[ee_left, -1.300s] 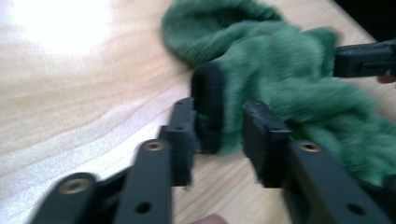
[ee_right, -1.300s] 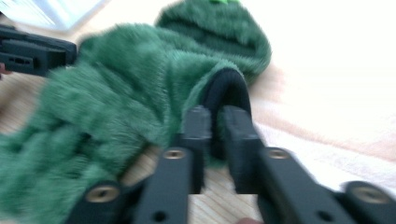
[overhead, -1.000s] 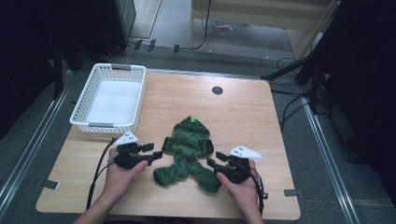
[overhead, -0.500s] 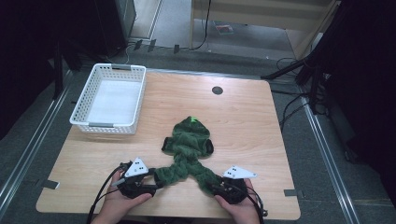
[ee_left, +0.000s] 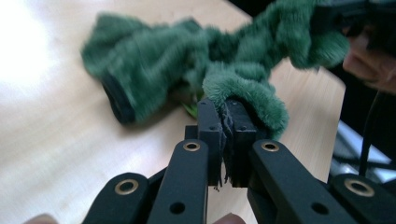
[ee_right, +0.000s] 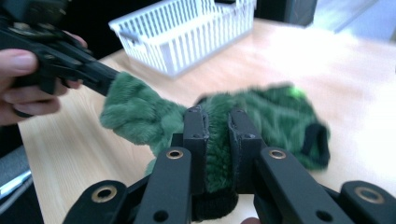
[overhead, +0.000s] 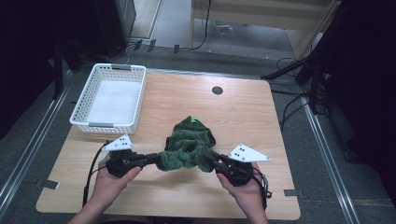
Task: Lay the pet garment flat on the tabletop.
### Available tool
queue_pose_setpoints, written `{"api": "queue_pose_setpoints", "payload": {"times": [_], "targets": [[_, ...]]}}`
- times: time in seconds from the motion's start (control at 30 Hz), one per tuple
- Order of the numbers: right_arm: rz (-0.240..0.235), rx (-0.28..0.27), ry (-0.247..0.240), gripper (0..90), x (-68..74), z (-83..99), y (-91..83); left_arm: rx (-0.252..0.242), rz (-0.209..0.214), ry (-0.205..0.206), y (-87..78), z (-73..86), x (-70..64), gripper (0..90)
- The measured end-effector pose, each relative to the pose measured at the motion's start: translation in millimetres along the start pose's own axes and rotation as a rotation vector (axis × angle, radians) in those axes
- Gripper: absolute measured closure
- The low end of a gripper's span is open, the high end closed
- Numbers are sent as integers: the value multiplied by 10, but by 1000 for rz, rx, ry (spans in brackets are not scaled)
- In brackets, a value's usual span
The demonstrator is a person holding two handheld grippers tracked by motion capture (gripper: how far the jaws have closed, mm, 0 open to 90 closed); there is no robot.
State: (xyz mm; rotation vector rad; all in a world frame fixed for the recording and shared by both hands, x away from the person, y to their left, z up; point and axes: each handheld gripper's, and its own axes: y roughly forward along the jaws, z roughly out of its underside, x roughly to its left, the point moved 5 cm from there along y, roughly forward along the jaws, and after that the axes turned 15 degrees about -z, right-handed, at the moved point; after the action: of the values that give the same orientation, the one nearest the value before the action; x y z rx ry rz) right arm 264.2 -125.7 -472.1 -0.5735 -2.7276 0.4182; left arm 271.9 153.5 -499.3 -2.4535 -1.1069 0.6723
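A dark green fuzzy garment (overhead: 189,144) with a bright green tag lies bunched at the middle of the wooden table (overhead: 243,112). My left gripper (overhead: 156,160) is shut on the garment's near-left end, whose fabric edge (ee_left: 226,123) is pinched between the jaws. My right gripper (overhead: 208,158) is shut on the near-right end, with green pile (ee_right: 217,140) squeezed between its jaws. Both ends are lifted slightly and pulled toward the front edge. The other hand and its gripper (ee_right: 70,65) appear in the right gripper view.
A white slatted basket (overhead: 93,91) stands at the table's back left, also seen as the basket (ee_right: 187,32) behind the garment. A black round grommet (overhead: 217,90) sits near the far edge. Cables trail from both grippers toward the front.
Both grippers drew back toward the front edge with the garment's two ends, then came slightly forward and inward. The garment has been dragged nearer and its lower part stretched.
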Motion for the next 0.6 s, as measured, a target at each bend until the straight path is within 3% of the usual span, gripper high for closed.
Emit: {"api": "queue_pose_setpoints", "payload": {"times": [0.07, 0.13, 0.17, 0.2, 0.3, 0.37, 0.43, 0.53, 0.6], "targets": [[7, -23, -16, 786, -9, -152, -13, -30, 3, -43, 7, -99, 103, 879], [31, -40, -24, 770, -62, -263, -8, -38, -36, -104, 75, -133, 269, 878], [33, -45, -9, 771, -101, -270, 3, -20, -74, -121, 139, -96, 351, 878], [44, -44, 35, 774, -192, -231, 30, 3, -95, -117, 182, -51, 377, 878], [81, -9, 155, 794, -413, 44, 121, 142, -135, -38, 335, 209, 369, 877], [116, 61, 204, 776, -519, 321, 154, 233, -127, -1, 386, 398, 351, 870], [109, 68, 239, 751, -532, 455, 120, 281, -129, 23, 375, 517, 355, 852], [50, 19, 289, 683, -451, 529, 38, 252, -142, -5, 291, 523, 389, 743], [7, -9, 302, 624, -355, 551, 39, 166, -142, -51, 206, 420, 387, 664]]}}
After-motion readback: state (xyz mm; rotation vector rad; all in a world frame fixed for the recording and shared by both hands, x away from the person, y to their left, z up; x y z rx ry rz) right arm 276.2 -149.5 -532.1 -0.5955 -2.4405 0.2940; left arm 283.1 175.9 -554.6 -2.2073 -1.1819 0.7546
